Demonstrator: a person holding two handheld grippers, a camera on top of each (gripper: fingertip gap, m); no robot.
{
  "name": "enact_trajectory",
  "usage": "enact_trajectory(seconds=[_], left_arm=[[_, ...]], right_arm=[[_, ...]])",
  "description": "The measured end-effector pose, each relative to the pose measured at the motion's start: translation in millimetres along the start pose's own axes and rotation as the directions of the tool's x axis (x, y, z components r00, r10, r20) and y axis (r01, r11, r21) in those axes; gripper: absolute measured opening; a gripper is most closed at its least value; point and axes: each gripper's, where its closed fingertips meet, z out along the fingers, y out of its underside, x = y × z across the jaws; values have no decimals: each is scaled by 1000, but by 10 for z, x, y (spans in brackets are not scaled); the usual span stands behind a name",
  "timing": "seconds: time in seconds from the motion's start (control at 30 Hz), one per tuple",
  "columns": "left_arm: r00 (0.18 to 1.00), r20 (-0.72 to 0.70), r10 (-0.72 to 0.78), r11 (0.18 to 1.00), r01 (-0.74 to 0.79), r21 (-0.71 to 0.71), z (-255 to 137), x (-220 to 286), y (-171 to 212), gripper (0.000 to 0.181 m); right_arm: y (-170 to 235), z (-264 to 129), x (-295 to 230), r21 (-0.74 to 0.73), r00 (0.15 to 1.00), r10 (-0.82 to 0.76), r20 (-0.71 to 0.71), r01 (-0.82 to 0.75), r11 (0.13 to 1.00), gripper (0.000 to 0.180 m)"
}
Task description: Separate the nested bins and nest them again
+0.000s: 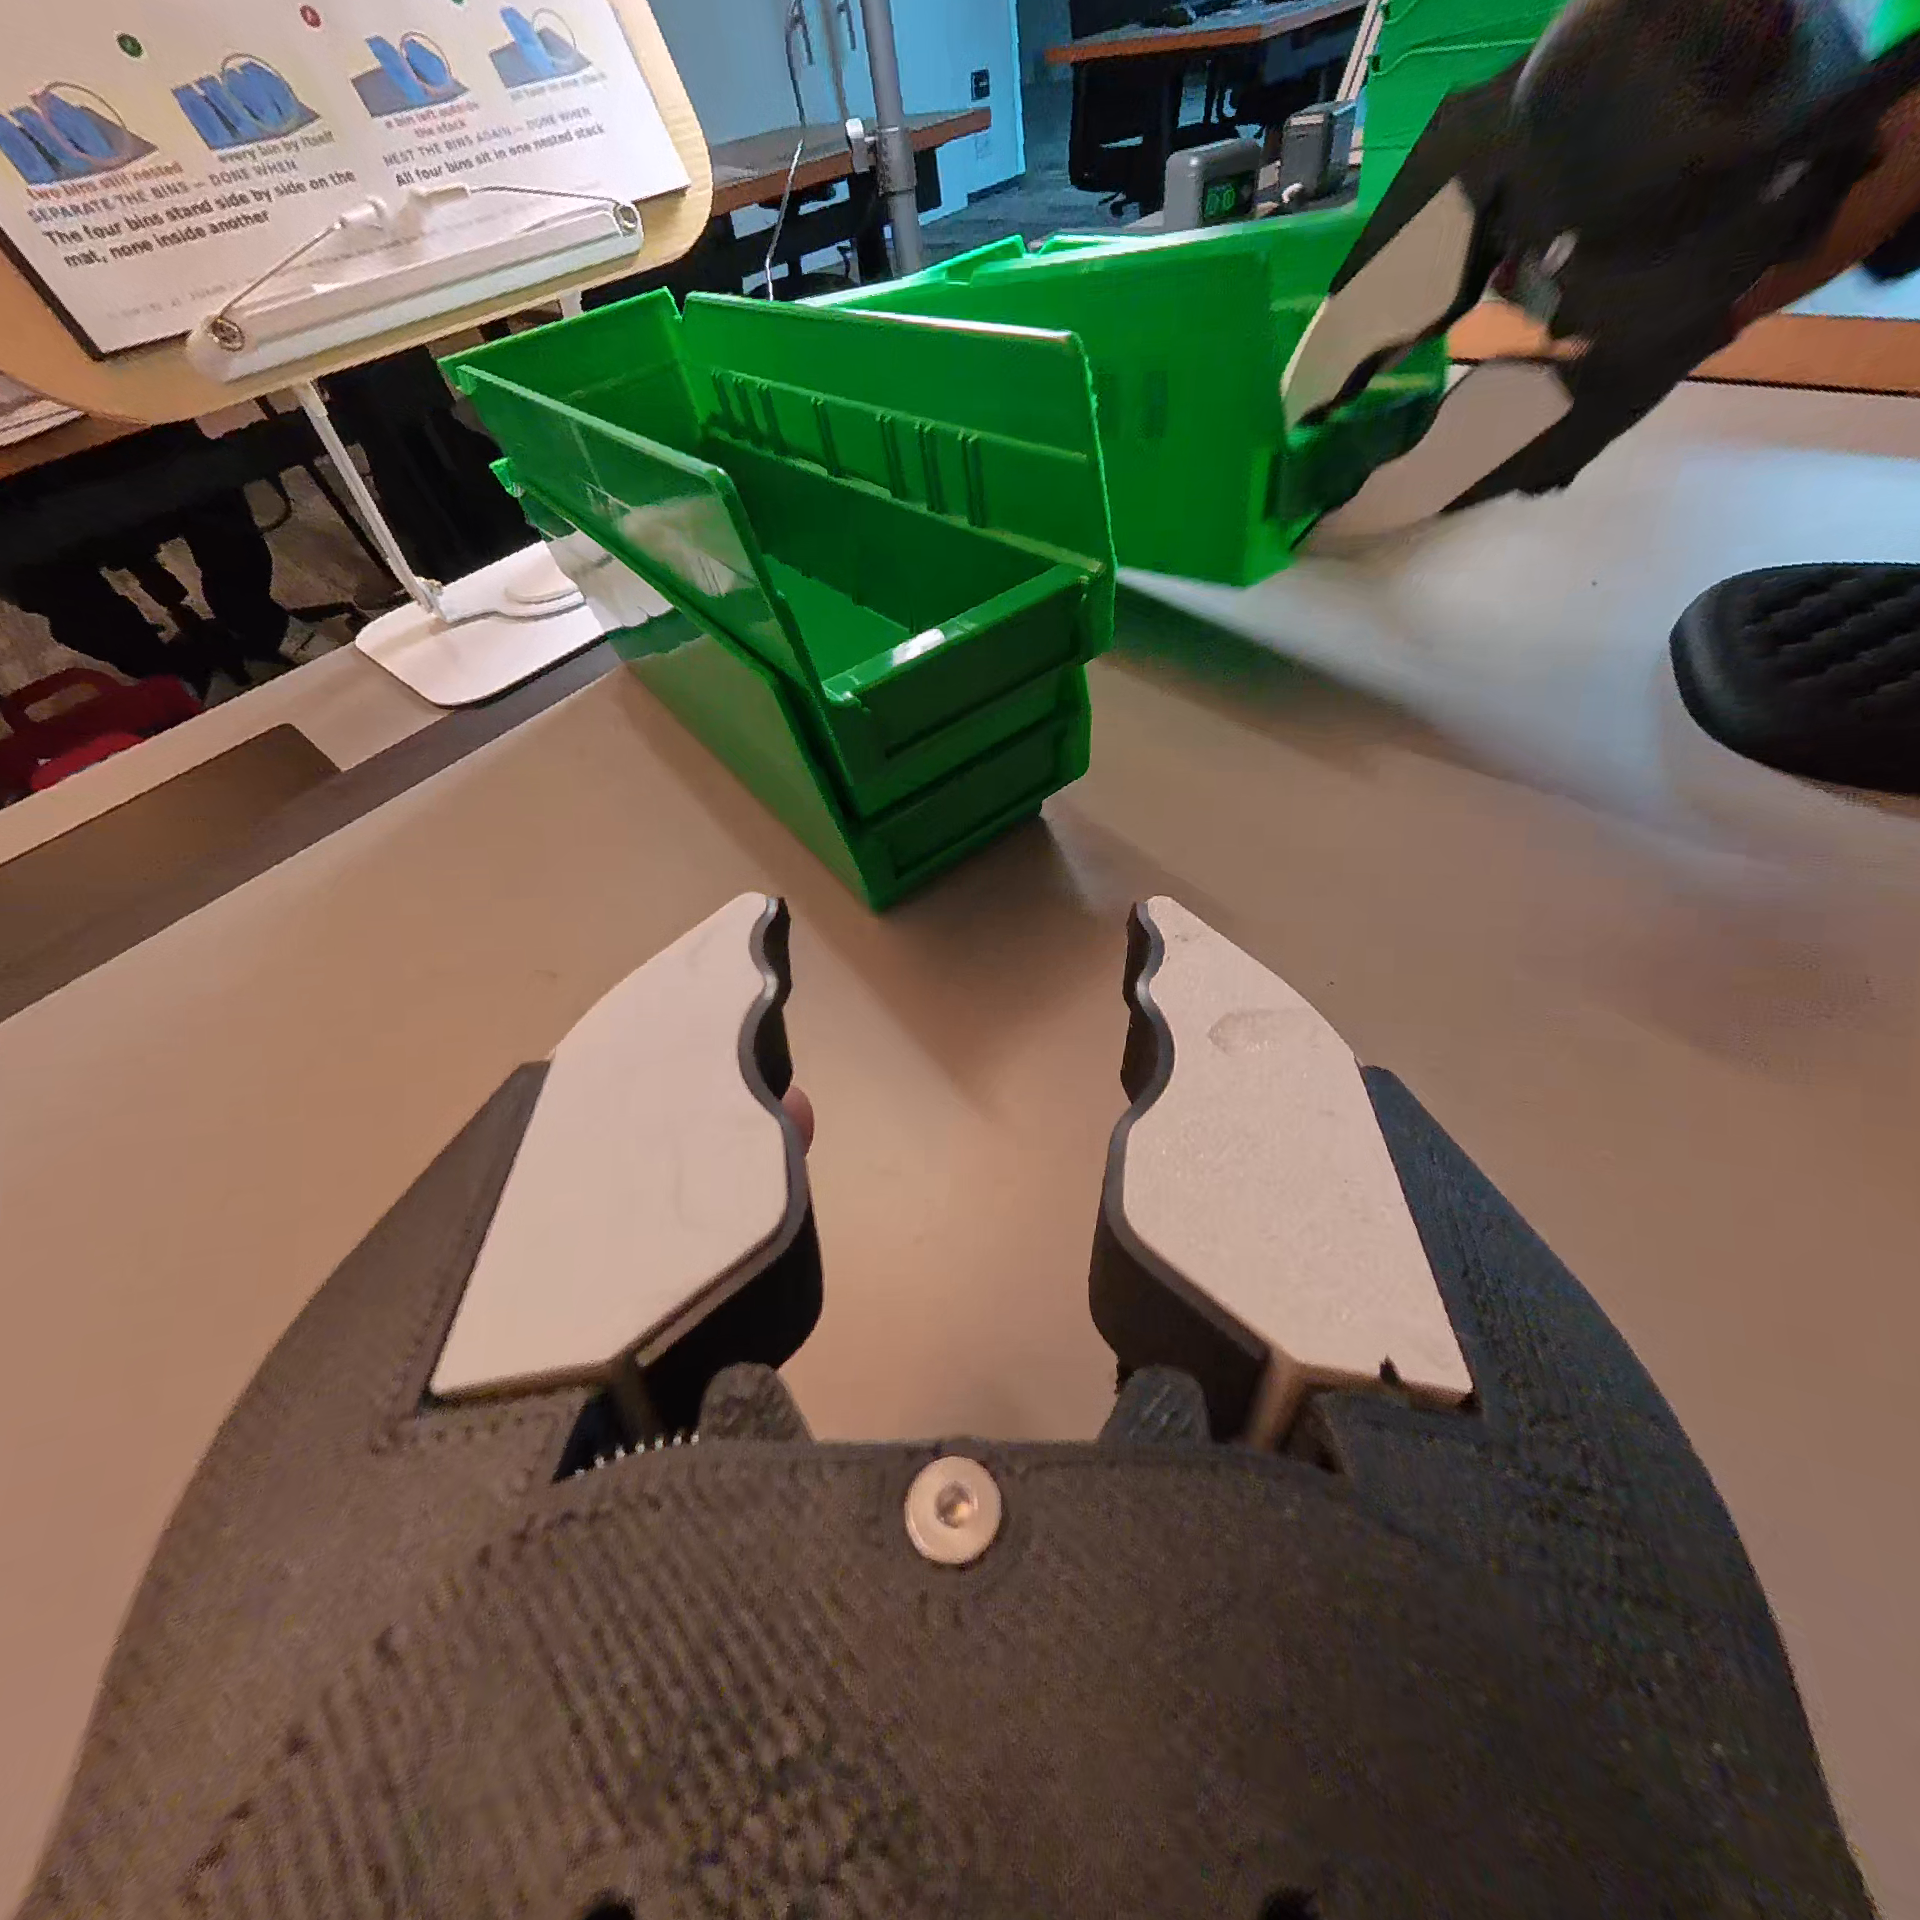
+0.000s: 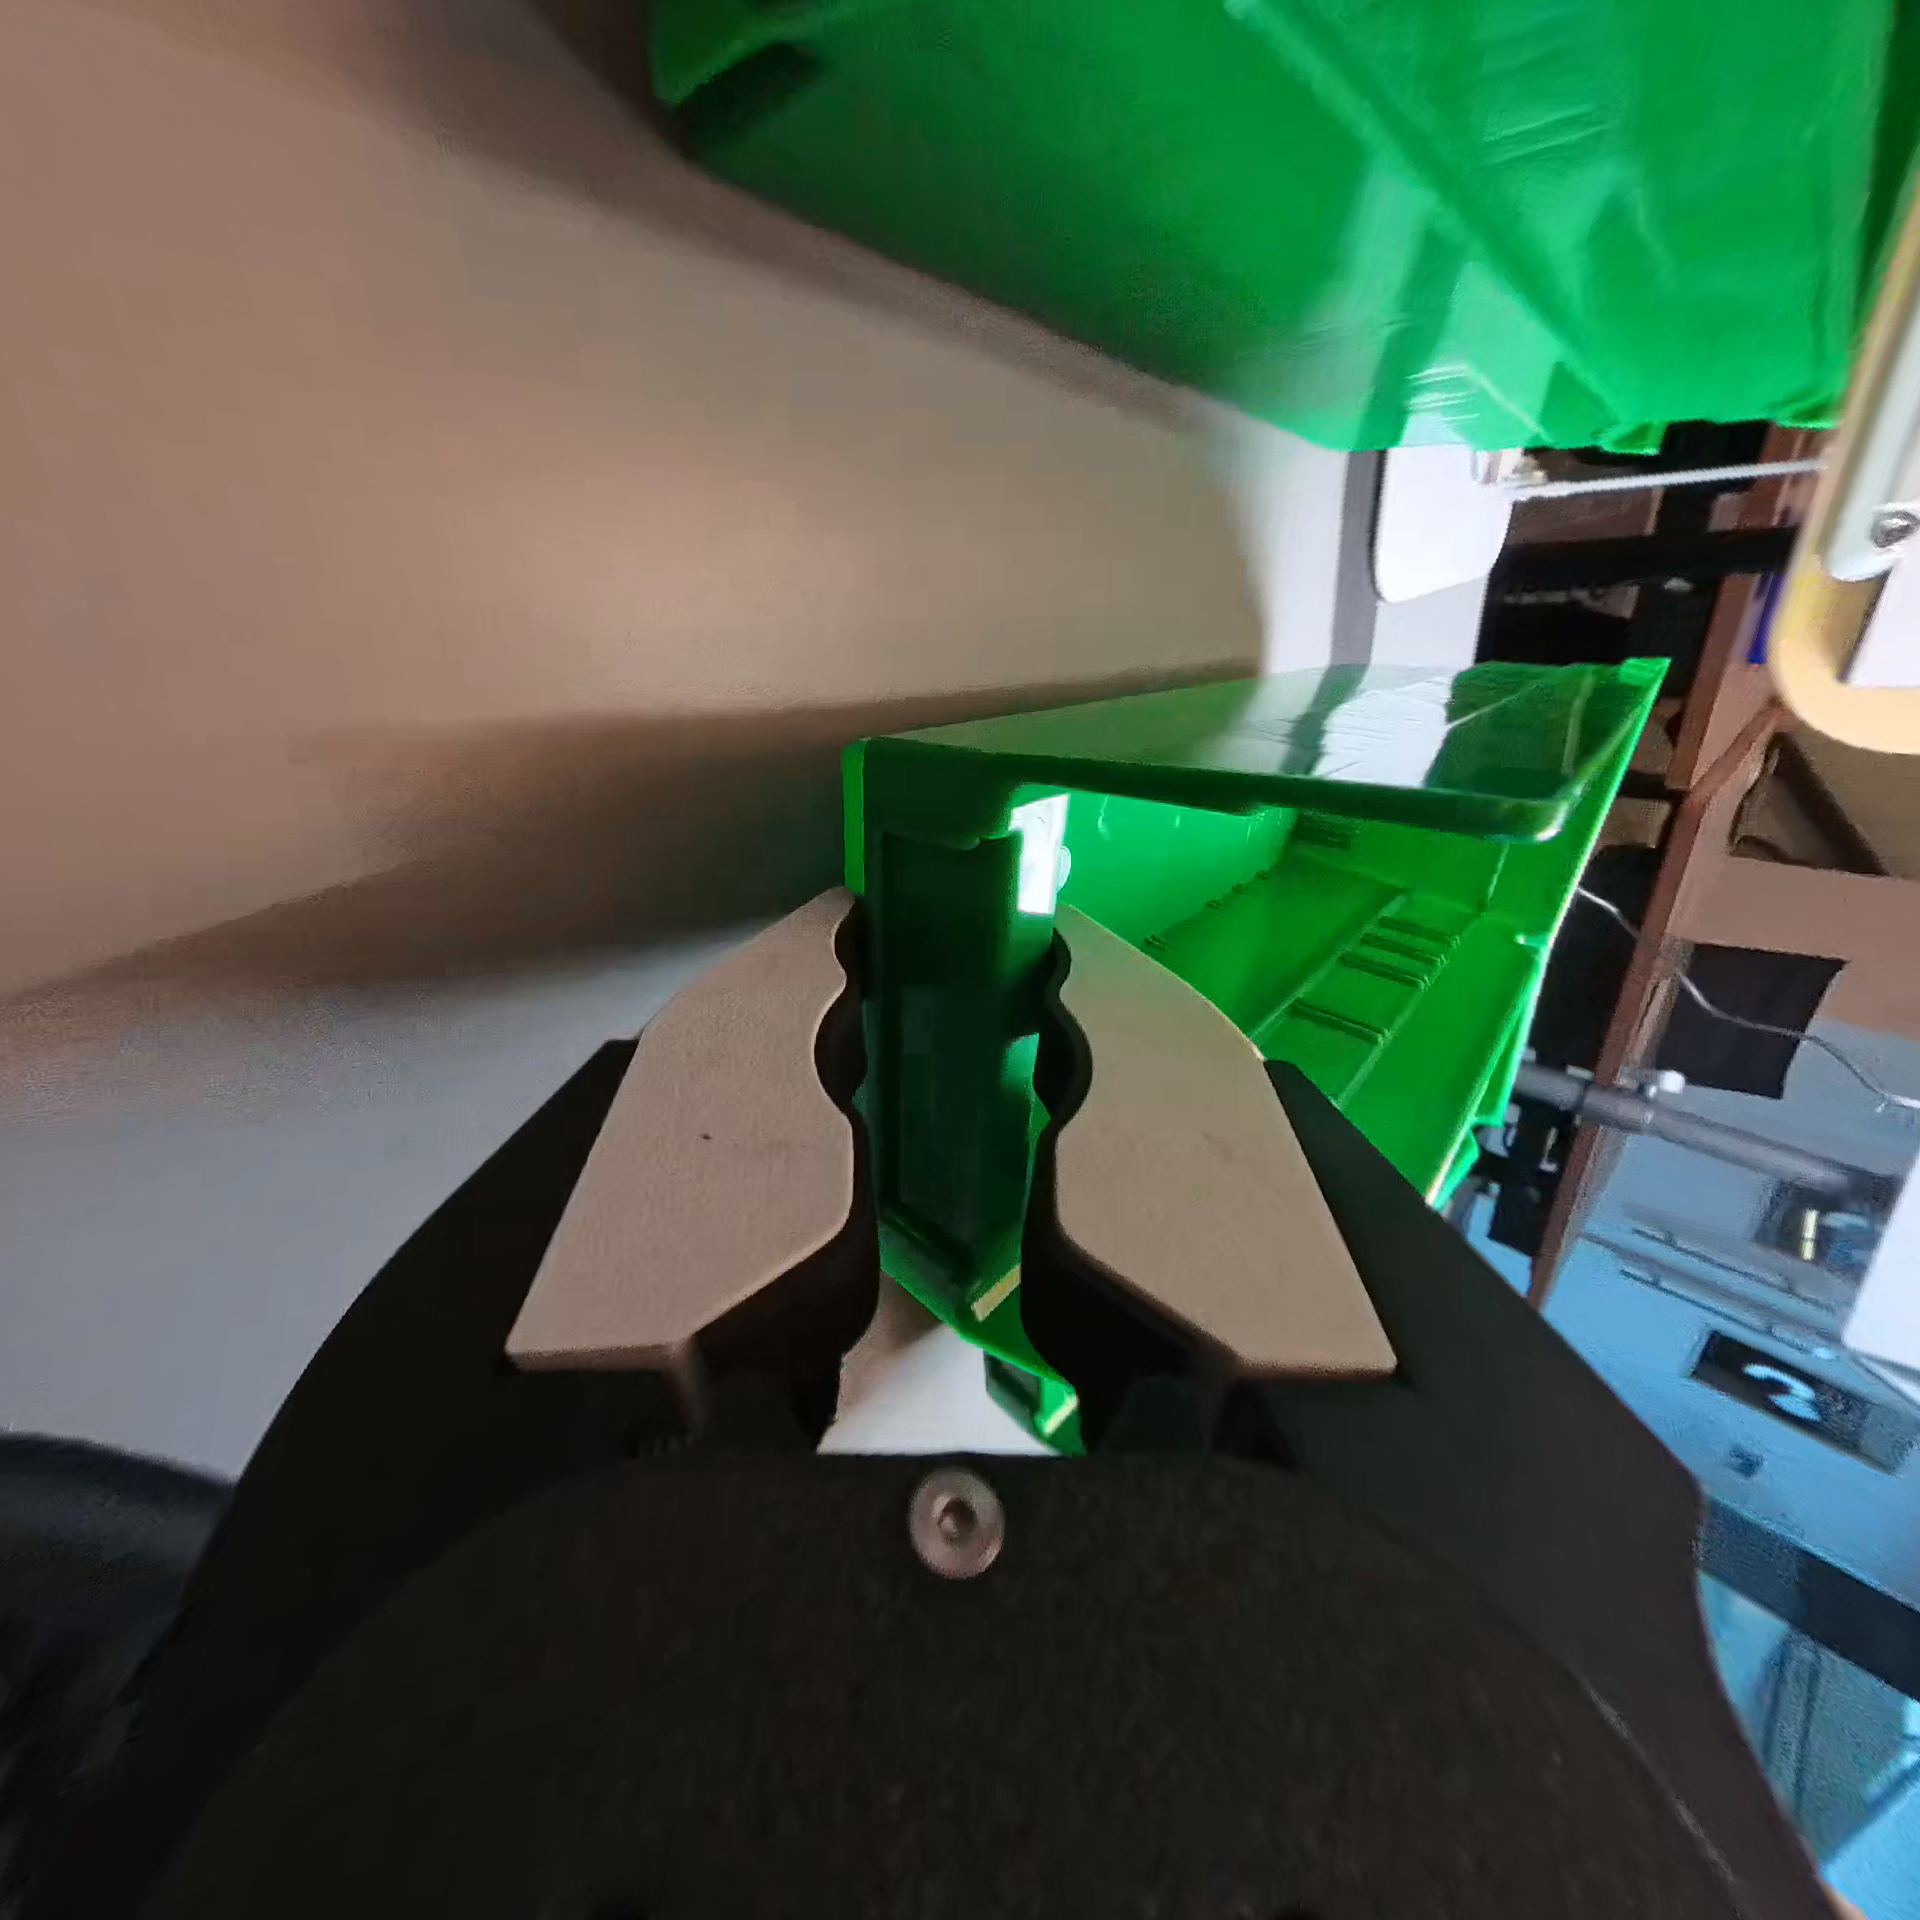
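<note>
A stack of green bins point(image 1: 883, 644), one nested in another, stands on the tan table straight ahead of my left gripper point(image 1: 956, 914), which is open and empty, a short way in front of the stack. Behind it to the right lies another green bin point(image 1: 1174, 416), turned on its side. My right gripper point(image 2: 951, 935) is shut on that bin's front lip point(image 2: 945, 1039); it also shows in the left wrist view point(image 1: 1434, 416), reaching in from the upper right. In the right wrist view the stack point(image 2: 1299, 208) is a blurred green mass at the top.
A white document stand point(image 1: 416, 281) holding an instruction sheet stands at the table's back left, its base point(image 1: 488, 634) beside the stack. A black padded chair armrest point(image 1: 1808, 675) is at the right edge. Desks and office gear fill the room behind. Some 25 cm of space lies between my two pairs of fingers.
</note>
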Motion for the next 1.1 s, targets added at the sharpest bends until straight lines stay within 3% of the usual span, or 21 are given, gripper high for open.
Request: enact_trajectory(seconds=[0.2, 0.4, 0.67, 0.97, 1.1], left_arm=[[1000, 9, 17, 1000, -17, -8, 55, 1, 63, 60], [998, 43, 52, 998, -50, -41, 109, -53, 189, 57], [988, 70, 138, 989, -133, -71, 127, -52, 274, 56], [989, 67, 135, 990, -131, -59, 103, -41, 252, 55], [990, 57, 130, 990, -126, -67, 122, -26, 275, 55]], right_arm=[[-356, -702, 547, 14, 997, 31, -71, -30, 999, 29], [-1137, -1033, 1042, 36, 994, 82, -76, -80, 996, 29], [-1835, -601, 872, -52, 998, 60, -32, -62, 997, 29], [-1778, -1, 434, -135, 998, -64, -15, 62, 989, 30], [-1738, -47, 404, -109, 990, -139, -37, 134, 985, 54]])
